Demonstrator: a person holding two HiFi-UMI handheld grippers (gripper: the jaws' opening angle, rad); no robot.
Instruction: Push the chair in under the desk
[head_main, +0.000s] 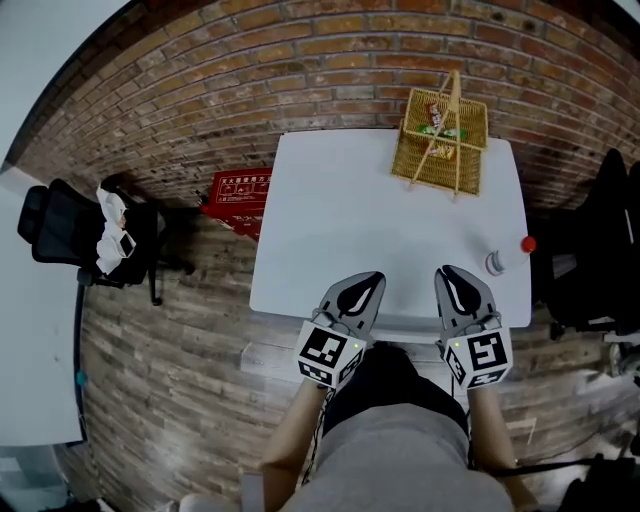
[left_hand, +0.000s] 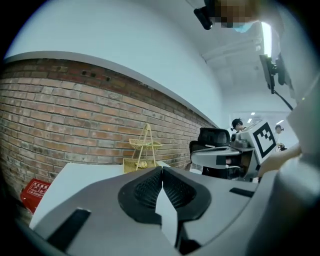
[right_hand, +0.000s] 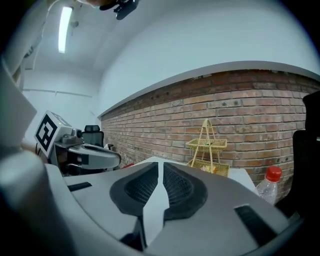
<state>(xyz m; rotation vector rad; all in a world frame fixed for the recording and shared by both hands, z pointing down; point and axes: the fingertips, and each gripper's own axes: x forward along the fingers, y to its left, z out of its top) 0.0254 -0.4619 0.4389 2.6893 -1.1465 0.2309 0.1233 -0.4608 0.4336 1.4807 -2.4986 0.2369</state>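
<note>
Black chair back (head_main: 386, 368) is seen tucked at the near edge of the white rectangular desk (head_main: 330, 220), seemingly pushed in. The left gripper (head_main: 362, 285) and right gripper (head_main: 456, 278) are held clenched, empty.

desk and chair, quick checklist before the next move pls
1. Left gripper jaws shut with nothing between them: ok.
2. Right gripper jaws shut with nothing between them: ok.
3. A gripper in contact with the black chair: not ok. The chair stands apart, off to the left of the desk.
4. Basket and bottle upright on the desk: ok.
5. Free room under the desk: cannot tell, the top hides it.
</note>
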